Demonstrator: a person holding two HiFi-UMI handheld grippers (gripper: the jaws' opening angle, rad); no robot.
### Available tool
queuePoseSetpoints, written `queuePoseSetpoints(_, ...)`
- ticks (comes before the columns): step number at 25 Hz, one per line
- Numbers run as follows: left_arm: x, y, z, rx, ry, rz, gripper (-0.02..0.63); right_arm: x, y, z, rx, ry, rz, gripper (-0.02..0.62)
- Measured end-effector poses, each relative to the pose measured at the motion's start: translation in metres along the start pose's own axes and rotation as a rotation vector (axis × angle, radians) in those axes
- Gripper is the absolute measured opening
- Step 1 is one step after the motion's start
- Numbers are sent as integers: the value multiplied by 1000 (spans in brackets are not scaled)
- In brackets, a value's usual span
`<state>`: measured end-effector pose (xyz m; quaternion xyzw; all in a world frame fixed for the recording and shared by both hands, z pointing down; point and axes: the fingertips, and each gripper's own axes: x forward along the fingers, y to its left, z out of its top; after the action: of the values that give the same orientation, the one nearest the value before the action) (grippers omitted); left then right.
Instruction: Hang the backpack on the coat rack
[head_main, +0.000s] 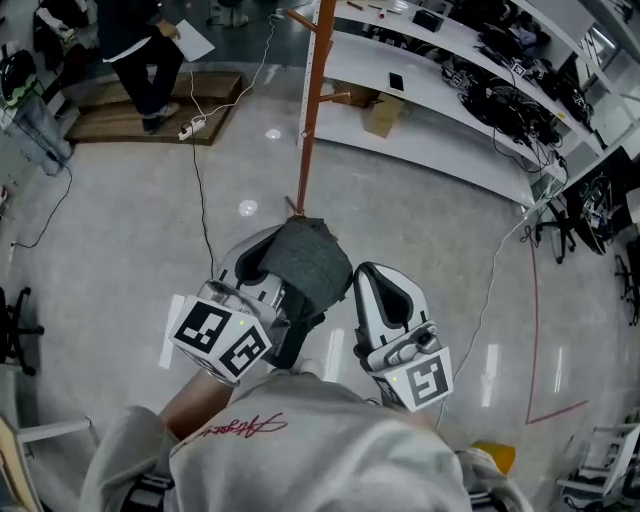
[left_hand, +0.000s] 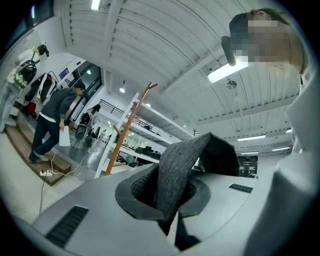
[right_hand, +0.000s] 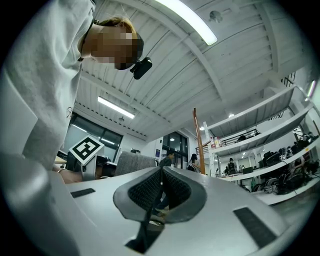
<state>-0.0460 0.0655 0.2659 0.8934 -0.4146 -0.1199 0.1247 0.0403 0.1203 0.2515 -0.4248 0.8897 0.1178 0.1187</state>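
Note:
My left gripper (head_main: 268, 250) is shut on a fold of the backpack's (head_main: 308, 262) grey fabric. In the left gripper view that fold (left_hand: 182, 167) rises from between the pads and droops to the right. A dark part of the backpack hangs down between my two grippers. My right gripper (head_main: 376, 278) is just right of it, jaws shut, pads (right_hand: 161, 192) meeting with nothing between them. The orange coat rack (head_main: 312, 110) stands straight ahead on the floor beyond the backpack. Its pole also shows in the left gripper view (left_hand: 127, 130) and in the right gripper view (right_hand: 198, 140).
A person (head_main: 140, 50) stands on a low wooden platform (head_main: 150, 105) at the far left, with a power strip (head_main: 192, 127) and cables trailing over the floor. White curved shelves (head_main: 440, 90) with equipment run behind the rack, and a cardboard box (head_main: 383, 113) sits beneath them.

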Motion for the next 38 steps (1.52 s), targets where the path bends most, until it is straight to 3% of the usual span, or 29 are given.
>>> queuePoseSetpoints(14, 53, -23, -3, 27, 14, -83, 38, -22, -28, 6, 33, -47, -36, 25)
queuePoseSetpoints(22, 96, -26, -19, 50, 21, -76, 38, -38, -60, 7, 11, -50, -71, 25)
queuePoseSetpoints(29, 145, -19, -20, 80, 14, -15, 38, -44, -88, -1, 16, -30, -83, 23)
queuePoseSetpoints(38, 201, 29, -38, -4, 17, 69, 38, -7, -118, -29, 33, -9, -95, 24)
